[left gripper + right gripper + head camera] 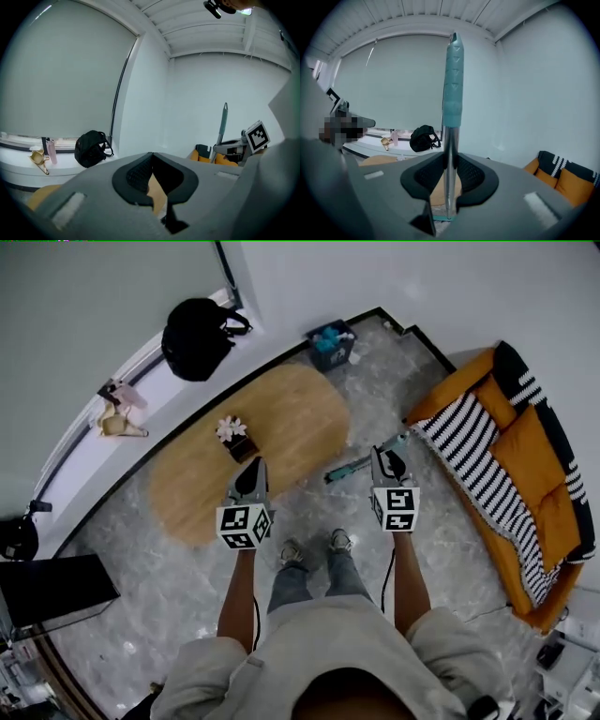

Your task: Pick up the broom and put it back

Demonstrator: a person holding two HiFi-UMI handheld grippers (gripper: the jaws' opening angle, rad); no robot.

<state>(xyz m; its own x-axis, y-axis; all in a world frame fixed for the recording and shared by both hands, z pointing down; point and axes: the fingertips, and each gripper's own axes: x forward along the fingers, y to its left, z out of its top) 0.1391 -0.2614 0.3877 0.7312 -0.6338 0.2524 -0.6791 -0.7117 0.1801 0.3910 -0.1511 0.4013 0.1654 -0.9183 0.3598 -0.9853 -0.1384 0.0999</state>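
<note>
Grey marble floor (169,587) under my feet, pale walls all round. The broom (452,93) stands upright in my right tongs (449,161), which are clenched on its metal shaft just below the teal grip. Its lower end shows beneath that hand, over the floor between the oval wooden table (281,418) and the orange sofa (525,456). My left tongs (151,157) are pressed together on nothing, above the table's near edge. A black backpack (195,337) sits on the window ledge beyond
</note>
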